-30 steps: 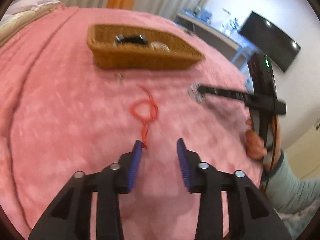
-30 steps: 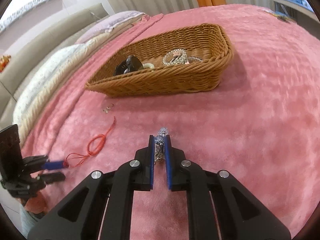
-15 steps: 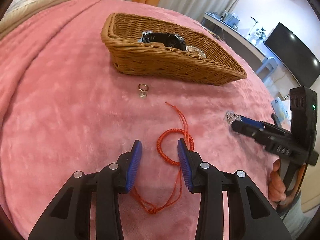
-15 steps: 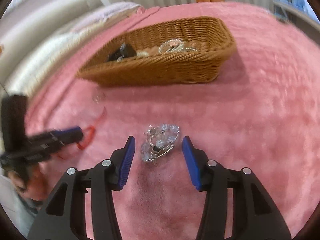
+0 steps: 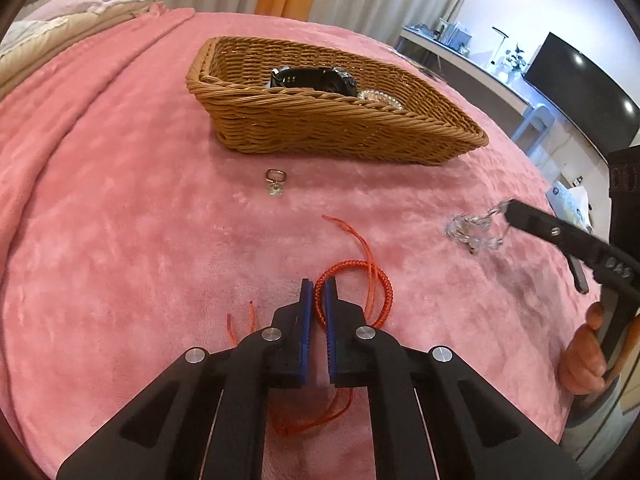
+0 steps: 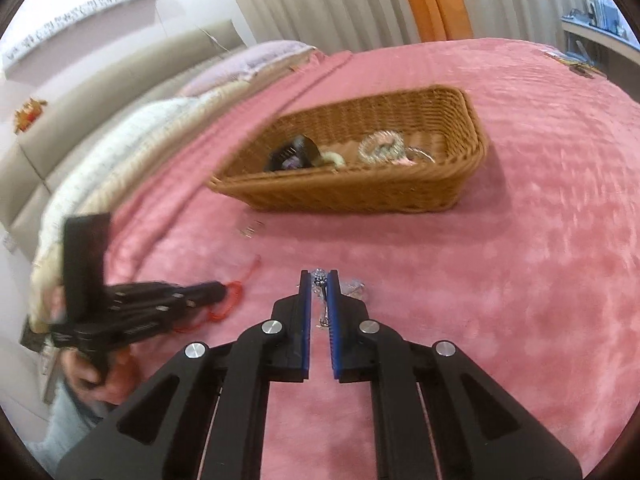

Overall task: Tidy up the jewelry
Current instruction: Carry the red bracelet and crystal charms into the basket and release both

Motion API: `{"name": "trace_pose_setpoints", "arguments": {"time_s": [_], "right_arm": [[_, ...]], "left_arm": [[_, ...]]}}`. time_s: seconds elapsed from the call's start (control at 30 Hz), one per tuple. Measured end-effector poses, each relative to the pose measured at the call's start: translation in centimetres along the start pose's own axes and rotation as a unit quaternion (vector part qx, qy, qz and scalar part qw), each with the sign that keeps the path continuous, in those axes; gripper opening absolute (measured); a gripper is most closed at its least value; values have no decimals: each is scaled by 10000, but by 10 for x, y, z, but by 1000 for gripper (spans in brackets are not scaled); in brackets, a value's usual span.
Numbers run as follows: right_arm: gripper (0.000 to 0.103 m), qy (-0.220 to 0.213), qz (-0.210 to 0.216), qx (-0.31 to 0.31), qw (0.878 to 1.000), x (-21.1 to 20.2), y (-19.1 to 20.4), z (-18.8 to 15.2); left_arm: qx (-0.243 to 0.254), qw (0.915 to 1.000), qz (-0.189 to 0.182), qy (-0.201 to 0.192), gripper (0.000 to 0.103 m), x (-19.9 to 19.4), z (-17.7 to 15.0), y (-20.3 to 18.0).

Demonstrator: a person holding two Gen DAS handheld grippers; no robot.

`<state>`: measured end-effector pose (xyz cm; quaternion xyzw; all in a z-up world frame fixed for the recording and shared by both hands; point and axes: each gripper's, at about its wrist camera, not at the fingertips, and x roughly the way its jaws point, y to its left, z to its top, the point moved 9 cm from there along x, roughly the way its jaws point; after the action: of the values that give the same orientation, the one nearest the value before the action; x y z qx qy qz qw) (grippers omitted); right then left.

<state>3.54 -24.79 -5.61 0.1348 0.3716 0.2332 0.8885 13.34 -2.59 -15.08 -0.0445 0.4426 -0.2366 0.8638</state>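
A red cord bracelet [image 5: 386,288] lies on the pink blanket, and my left gripper [image 5: 318,285] is shut on the near side of its loop. Its loose tails trail back under the fingers. My right gripper [image 6: 319,277] is shut on a silver crystal bracelet [image 6: 354,287], part of which hangs beside the right pad. In the left wrist view that crystal bracelet [image 5: 472,235] dangles from the right gripper [image 5: 507,210] just above the blanket. The wicker basket [image 5: 320,128] stands farther back, holding a black watch [image 5: 312,78] and pale bracelets.
A small silver ring with a charm [image 5: 275,184] lies loose on the blanket in front of the basket [image 6: 360,196]. Pillows and a headboard run along the left in the right wrist view. A desk and a dark screen stand beyond the bed's right edge.
My left gripper moved forward over the red cord and closed on its loop. My right gripper opened, leaving the crystal bracelet on the blanket, then closed on it again and rose slightly.
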Motion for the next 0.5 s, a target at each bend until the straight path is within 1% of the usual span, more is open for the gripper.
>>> {"name": "trace_pose_setpoints", "arguments": {"time_s": [0.13, 0.17, 0.23, 0.3, 0.37, 0.43, 0.5], "right_arm": [[6, -96, -5, -31, 9999, -11, 5, 6], [4, -126, -8, -51, 9999, -15, 7, 8], [4, -179, -68, -84, 9998, -20, 8, 14], [4, -230, -74, -93, 9997, -26, 9, 19], [4, -303, -122, -152, 9994, -33, 10, 26], [4, -276, -132, -200, 9993, -37, 10, 28], [4, -104, -212, -208, 9995, -32, 6, 24]], "left_arm": [[-1, 10000, -15, -89, 3, -4, 0, 0], [4, 9999, -7, -135, 3, -6, 1, -1], [38, 9997, -19, -259, 3, -12, 4, -3], [35, 9991, -142, -405, 2, -22, 8, -7], [48, 9985, -163, -529, 2, -30, 13, -9], [87, 9978, -183, -632, 2, -38, 19, -12], [127, 9974, -175, -691, 2, -42, 22, -16]]}}
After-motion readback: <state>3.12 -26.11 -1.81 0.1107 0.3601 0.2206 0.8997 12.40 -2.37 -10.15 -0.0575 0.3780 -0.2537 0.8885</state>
